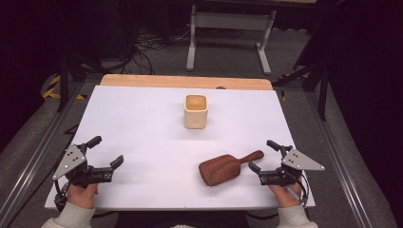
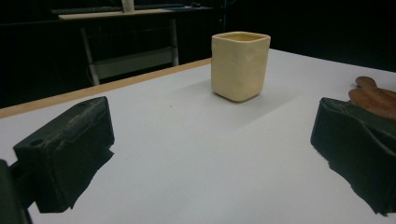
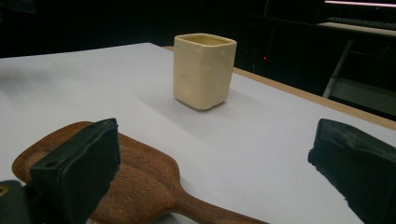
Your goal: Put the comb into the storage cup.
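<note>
Resting low over the near edge of the white table [image 1: 142, 128], 2 hand-held grippers sit wide apart, 1 at each front corner. Left gripper [image 1: 105, 151]: jaws spread wide, nothing between them, bare tabletop under the gap; the left hand [image 1: 81, 194] holds it from below. Right gripper [image 1: 264, 154]: jaws also fully spread, holding nothing. Its inner jaw stands just beside the handle end of the wooden hairbrush [image 1: 227, 167]; contact cannot be made out.

Hairbrush lies flat, bristles down, on the right front part of the table, handle angled toward the right gripper. In the right gripper view the brush [image 3: 140, 186] runs under the left-hand jaw and across the gap.

Cream square cup [image 1: 196, 111] stands upright at table centre toward the far side, well apart from both grippers and from the brush.
</note>
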Demonstrator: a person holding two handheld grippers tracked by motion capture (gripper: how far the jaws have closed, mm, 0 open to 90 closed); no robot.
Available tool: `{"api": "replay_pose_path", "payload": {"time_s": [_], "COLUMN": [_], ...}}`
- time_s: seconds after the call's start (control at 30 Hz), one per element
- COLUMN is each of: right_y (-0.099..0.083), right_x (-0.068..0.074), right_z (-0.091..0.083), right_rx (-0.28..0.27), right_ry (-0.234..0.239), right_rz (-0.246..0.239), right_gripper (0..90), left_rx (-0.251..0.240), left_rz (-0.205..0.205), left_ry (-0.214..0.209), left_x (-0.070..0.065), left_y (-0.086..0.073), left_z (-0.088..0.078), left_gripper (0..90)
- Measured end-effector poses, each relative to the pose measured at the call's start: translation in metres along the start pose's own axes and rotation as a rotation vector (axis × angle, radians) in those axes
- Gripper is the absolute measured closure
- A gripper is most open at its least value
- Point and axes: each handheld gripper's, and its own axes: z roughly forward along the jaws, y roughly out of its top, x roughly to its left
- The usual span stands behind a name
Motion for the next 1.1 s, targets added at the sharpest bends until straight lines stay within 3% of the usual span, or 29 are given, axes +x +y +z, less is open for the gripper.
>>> {"api": "replay_pose_path", "payload": {"time_s": [0.43, 0.67, 1.1], "right_y": [0.016, 0.032, 0.048], "right_x": [-0.006, -0.012, -0.019], "right_z": [0.015, 0.034, 0.060], "right_rx": [0.072, 0.121, 0.213], "right_ry": [0.033, 0.059, 0.083], "right_rz": [0.007, 0.015, -0.015], "right_gripper": [6.7, 9.3, 9.6], "left_rx": [0.007, 0.005, 0.002], "left_rz": [0.000, -0.001, 0.001], "left_ry": [-0.007, -0.010, -0.014], "left_x": [0.001, 0.002, 0.001], "left_y": [0.000, 0.000, 0.000], "left_z": [-0.001, 0.000, 0.000], "left_gripper": [0.4, 0.4, 0.4]}}
